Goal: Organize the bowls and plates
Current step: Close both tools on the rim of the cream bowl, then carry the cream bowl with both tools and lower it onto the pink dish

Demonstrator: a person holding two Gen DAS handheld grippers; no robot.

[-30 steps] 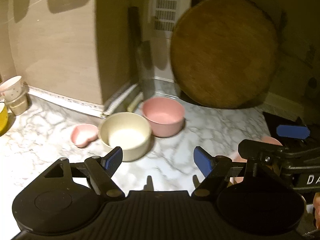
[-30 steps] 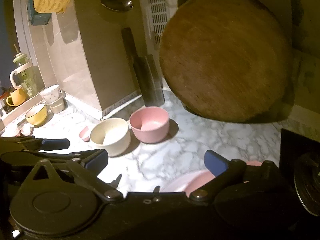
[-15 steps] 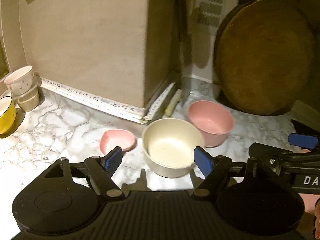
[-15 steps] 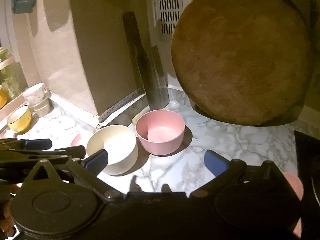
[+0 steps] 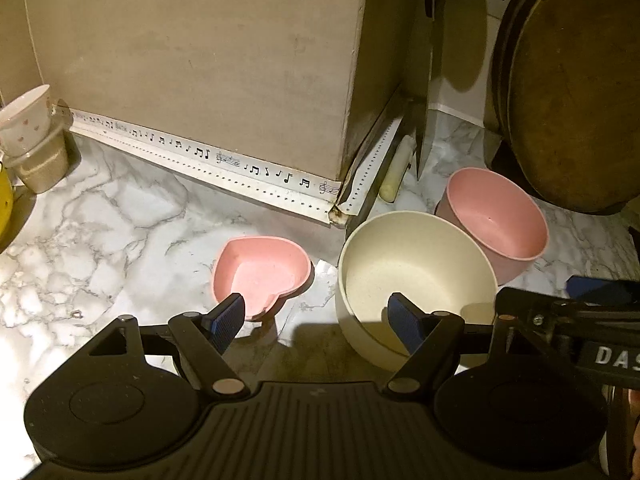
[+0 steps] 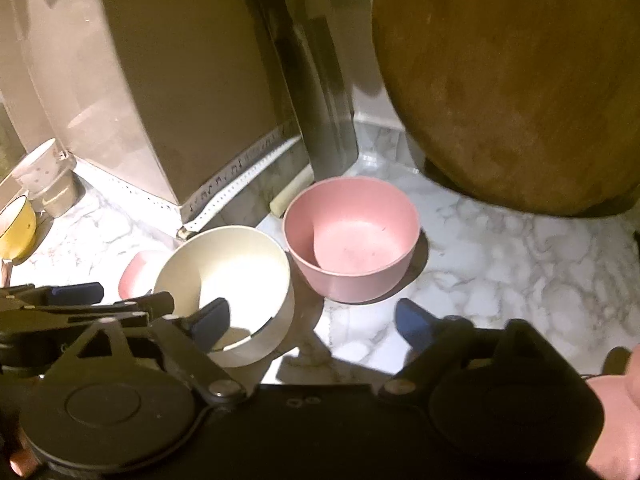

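Observation:
A cream bowl [image 5: 416,276] stands on the marble counter, with a pink bowl [image 5: 496,216] touching it behind and to the right. A small pink heart-shaped dish [image 5: 262,270] lies to the left of the cream bowl. My left gripper [image 5: 316,320] is open and empty, with its fingers just short of the heart dish and the cream bowl's near rim. My right gripper [image 6: 308,322] is open and empty, in front of the cream bowl [image 6: 228,276] and the pink bowl [image 6: 352,240]. The heart dish [image 6: 138,270] shows partly behind the cream bowl.
A beige box [image 5: 200,68] stands behind the dishes. A large round wooden board [image 6: 516,80] leans at the back right. Stacked cups [image 5: 32,136] and a yellow cup [image 6: 16,232] stand at the far left. A cleaver [image 5: 426,80] leans in the corner.
Both grippers have moved forward and left toward the bowls, which now look larger and closer. The pink plate seen under the right gripper earlier is out of view. Both grippers stay open.

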